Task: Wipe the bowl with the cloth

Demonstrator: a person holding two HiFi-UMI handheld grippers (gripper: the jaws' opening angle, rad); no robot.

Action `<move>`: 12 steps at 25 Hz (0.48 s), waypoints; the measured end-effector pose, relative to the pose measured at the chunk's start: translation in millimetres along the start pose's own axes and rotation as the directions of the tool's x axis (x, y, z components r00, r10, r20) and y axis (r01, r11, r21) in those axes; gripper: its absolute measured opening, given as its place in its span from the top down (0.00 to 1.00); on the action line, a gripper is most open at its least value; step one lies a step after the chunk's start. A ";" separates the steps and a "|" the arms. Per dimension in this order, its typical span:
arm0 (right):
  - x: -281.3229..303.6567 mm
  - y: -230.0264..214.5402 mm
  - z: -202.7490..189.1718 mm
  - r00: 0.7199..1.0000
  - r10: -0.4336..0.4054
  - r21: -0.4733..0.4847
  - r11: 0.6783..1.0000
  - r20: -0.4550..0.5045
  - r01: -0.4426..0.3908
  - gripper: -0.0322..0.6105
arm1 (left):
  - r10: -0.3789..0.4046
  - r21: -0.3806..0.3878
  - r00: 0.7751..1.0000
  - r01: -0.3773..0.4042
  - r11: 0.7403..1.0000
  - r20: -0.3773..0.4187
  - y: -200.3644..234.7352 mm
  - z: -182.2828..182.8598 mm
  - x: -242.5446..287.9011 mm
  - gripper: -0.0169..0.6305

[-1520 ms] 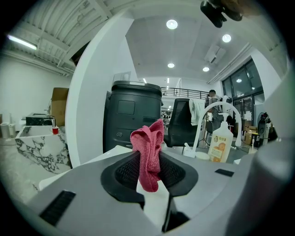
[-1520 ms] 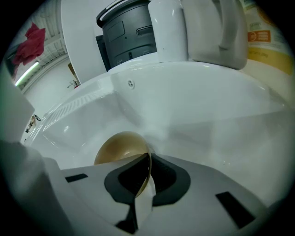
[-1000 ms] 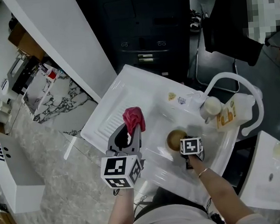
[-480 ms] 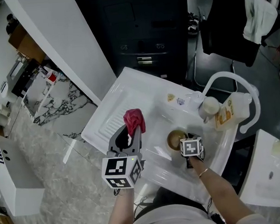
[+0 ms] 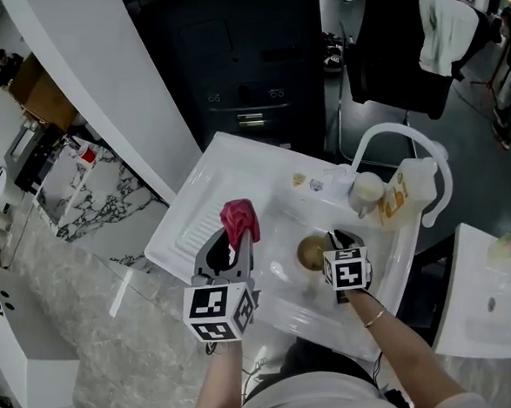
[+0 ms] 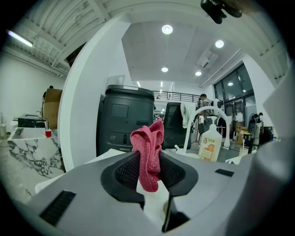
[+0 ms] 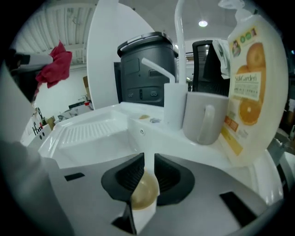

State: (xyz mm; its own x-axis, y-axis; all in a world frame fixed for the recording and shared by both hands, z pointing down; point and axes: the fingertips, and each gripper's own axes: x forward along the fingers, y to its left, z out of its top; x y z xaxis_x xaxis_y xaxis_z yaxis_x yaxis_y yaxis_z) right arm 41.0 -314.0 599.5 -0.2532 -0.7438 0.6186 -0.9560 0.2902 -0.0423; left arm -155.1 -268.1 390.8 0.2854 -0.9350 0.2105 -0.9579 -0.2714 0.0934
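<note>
White sink [image 5: 184,232], bowl [image 5: 311,252] inside; mug [image 5: 367,189] and soap bottle [image 5: 396,199] by faucet [image 5: 400,131]

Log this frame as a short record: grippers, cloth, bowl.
left gripper: fingers shut on the red cloth
right gripper: fingers have just been opening, nothing gripped between them
bowl: in the sink, ungripped, just below the right gripper
wiping: not yet begun, red cloth held apart from the bowl

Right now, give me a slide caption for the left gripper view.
Left tool clamped on the red cloth, with dark bin and soap bottle behind.
</note>
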 end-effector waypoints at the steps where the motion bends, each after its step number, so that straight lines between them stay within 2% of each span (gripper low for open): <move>1: -8.1 1.5 7.3 1.000 0.003 0.000 1.000 0.027 -0.003 0.83 | -0.004 0.003 1.000 0.004 1.000 0.003 -1.7 0.4 -2.7 0.80; 6: -51.1 5.3 39.3 0.987 0.001 0.013 1.000 0.158 -0.003 0.85 | -0.022 0.014 1.000 0.022 1.000 0.015 -9.7 0.3 -16.9 0.80; 12: -103.7 13.5 73.5 0.956 0.019 0.012 1.000 0.292 -0.023 0.85 | -0.032 0.026 0.999 0.031 0.999 0.025 -15.7 1.3 -31.1 0.80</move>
State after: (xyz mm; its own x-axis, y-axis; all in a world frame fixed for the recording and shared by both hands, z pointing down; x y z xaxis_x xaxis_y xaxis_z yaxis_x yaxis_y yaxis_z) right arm 43.5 -277.2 477.2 -0.3032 -0.8816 0.3616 -0.9516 0.3003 -0.0659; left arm -149.0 -235.1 381.5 0.3147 -0.9314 0.1831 -0.9491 -0.3060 0.0746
